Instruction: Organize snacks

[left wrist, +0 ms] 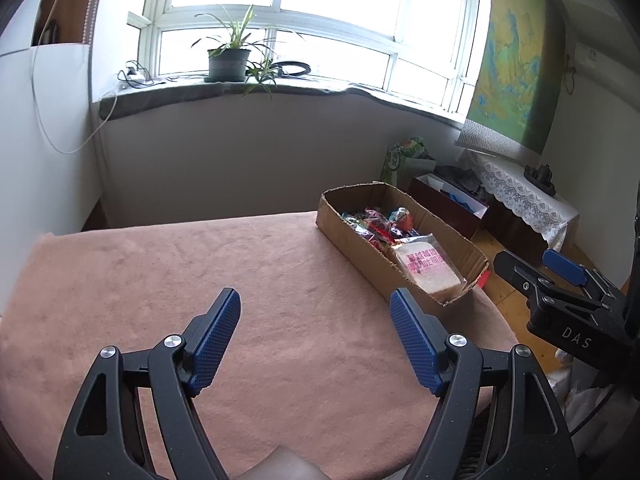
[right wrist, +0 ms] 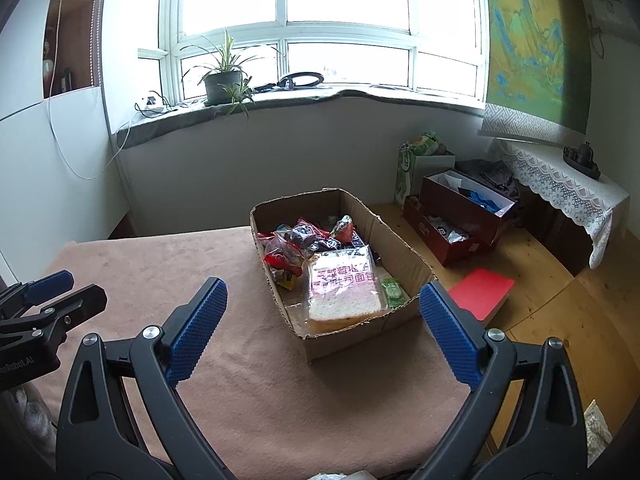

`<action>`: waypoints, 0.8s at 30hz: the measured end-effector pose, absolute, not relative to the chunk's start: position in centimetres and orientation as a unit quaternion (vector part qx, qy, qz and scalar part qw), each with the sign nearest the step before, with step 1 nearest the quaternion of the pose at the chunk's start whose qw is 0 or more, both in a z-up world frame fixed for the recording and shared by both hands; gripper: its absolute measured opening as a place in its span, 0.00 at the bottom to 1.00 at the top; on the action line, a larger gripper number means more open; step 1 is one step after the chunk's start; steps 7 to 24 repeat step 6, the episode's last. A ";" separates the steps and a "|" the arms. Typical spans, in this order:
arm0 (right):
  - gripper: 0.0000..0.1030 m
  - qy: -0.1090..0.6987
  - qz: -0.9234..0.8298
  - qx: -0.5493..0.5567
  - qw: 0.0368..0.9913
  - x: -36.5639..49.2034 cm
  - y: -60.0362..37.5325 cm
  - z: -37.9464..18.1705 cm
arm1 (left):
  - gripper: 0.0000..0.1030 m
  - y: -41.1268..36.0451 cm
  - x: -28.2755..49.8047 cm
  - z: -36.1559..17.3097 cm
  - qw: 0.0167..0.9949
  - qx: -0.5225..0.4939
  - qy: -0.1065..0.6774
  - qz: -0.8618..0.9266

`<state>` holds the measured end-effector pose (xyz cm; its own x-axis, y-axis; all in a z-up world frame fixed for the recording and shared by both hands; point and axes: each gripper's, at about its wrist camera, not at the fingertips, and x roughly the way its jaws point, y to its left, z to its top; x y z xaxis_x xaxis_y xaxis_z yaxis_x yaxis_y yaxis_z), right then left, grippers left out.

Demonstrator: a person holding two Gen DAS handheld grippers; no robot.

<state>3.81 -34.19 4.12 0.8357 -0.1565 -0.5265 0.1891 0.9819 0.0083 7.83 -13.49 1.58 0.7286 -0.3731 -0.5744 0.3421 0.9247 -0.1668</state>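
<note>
Right wrist, box [right wrist: 404, 256] beyond spread fingers [right wrist: 448, 336]

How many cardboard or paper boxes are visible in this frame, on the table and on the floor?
3. One cardboard box with snacks sits on the table's right side. Two dark red boxes rest on the floor: one nearer the wall, one in front. Others may be hidden behind them.

A table [right wrist: 224, 380] stands in front of a far window [right wrist: 320, 20]. A cardboard box [right wrist: 404, 256] sits on the table's far right part. In the box, a bread pack [right wrist: 344, 292] lies at the near end. A heap of small snack packs [right wrist: 308, 240] lies behind it. A plant pot [right wrist: 222, 86] stands on the window sill, to the left. On the floor, right of the table, lies a flat book [right wrist: 480, 292]. Farther right sit open boxes [right wrist: 460, 216].
</note>
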 end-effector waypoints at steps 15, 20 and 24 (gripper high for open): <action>0.96 0.274 -0.086 0.026 0.958 3.7 -33.5 4.2 | 0.75 -12.6 7.7 1.6 0.932 -0.030 0.313 -0.183; 0.96 0.274 -0.086 0.026 0.958 3.7 -33.5 4.2 | 0.75 -12.6 7.7 1.6 0.932 -0.030 0.313 -0.183; 0.96 0.274 -0.086 0.026 0.958 3.7 -33.5 4.2 | 0.75 -12.6 7.7 1.6 0.932 -0.030 0.313 -0.183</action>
